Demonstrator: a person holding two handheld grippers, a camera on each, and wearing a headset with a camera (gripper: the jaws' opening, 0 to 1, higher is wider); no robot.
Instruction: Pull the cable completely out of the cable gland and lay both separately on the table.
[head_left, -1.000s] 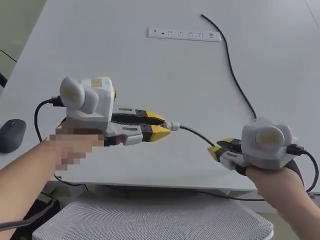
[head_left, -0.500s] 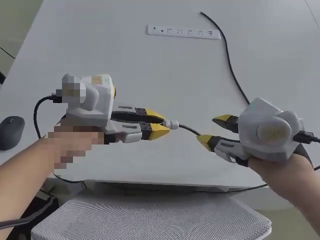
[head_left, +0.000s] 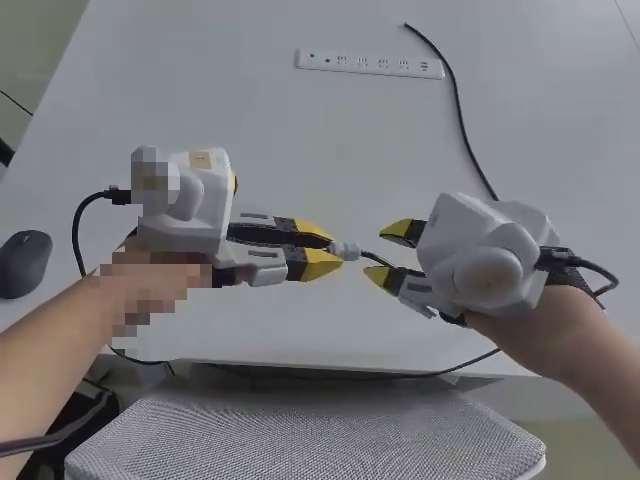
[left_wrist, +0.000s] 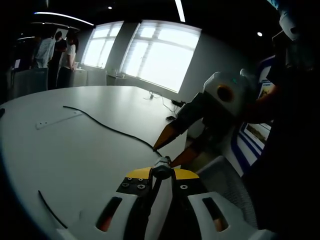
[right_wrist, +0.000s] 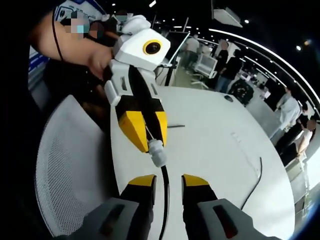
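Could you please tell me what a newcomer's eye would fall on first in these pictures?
Two yellow-tipped grippers meet tip to tip over the near edge of the white table. The left gripper is shut on a small white cable gland, and a thin black cable runs from the gland between the open jaws of the right gripper. Farther back on the table lies a white power strip.

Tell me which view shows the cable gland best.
Right gripper view: the cable gland sits unobstructed at the left claw tips, with the cable running out. The head view shows it small and side-on; the left gripper view shows its end beyond the claw tips.
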